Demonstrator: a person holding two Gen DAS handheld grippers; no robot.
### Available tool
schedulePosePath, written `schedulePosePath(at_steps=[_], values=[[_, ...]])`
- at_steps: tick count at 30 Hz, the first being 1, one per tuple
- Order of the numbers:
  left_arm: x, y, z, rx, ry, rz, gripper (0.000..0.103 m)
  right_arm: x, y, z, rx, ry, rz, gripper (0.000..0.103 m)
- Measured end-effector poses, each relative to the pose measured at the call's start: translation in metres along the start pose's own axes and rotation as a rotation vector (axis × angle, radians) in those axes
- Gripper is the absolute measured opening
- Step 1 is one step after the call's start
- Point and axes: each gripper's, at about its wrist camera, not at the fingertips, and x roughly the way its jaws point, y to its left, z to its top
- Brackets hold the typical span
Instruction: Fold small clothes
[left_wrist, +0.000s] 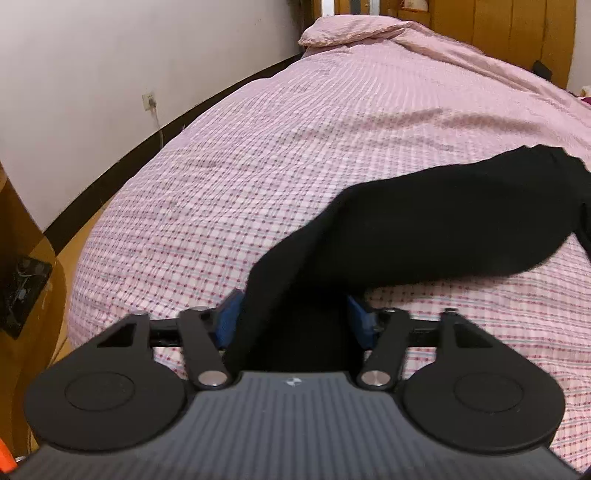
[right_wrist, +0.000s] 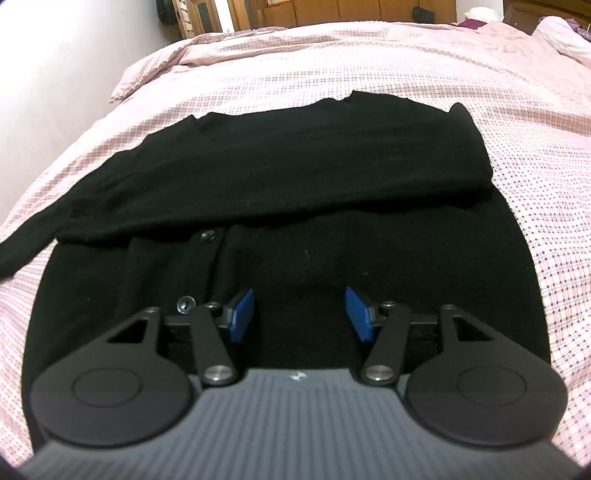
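While the left gripper (left_wrist: 293, 317) clasps the black cardigan's (right_wrist: 295, 177) sleeve (left_wrist: 424, 229), the right gripper (right_wrist: 299, 314) hovers unclenched.

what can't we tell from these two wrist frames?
- Left wrist: whether the left gripper pads press the sleeve; black cloth covers the gap.
- Left wrist: the cardigan's body is cut off by the right edge.
- Right wrist: the cardigan hem is hidden under the right gripper body.
- Right wrist: the sleeve end runs off the left edge.
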Motion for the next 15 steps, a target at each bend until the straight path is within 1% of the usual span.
schedulePosePath(at_steps=[1,2,3,4,6,8,9,11,15], values=[[-0.002,-0.001,0.0,-0.002,-0.001,-0.024,0.036,0.0,0.0,0.0,0.001,-0.001,0.002,0.057],[-0.005,-0.003,0.0,0.0,-0.005,-0.031,0.031,0.0,-0.001,0.0,0.002,-0.001,0.004,0.057],[-0.008,-0.003,0.001,-0.005,-0.003,-0.049,0.02,-0.001,-0.001,0.0,0.004,-0.001,0.006,0.057],[-0.011,0.0,0.002,-0.038,0.0,-0.087,0.015,-0.001,-0.002,0.0,0.006,-0.002,0.008,0.057],[-0.017,0.011,0.005,-0.133,0.009,-0.175,0.011,-0.001,-0.003,0.0,0.011,-0.002,0.012,0.057],[-0.022,0.019,0.008,-0.211,0.009,-0.249,0.01,-0.002,-0.004,0.0,0.015,-0.003,0.016,0.057],[-0.024,0.02,0.009,-0.237,0.005,-0.273,0.01,-0.002,-0.004,0.0,0.017,-0.004,0.018,0.057],[-0.03,0.018,0.013,-0.261,-0.006,-0.305,0.009,-0.003,-0.006,0.001,0.024,-0.004,0.025,0.057],[-0.045,0.005,0.02,-0.274,-0.032,-0.376,0.009,-0.005,-0.009,0.002,0.044,-0.001,0.039,0.057]])
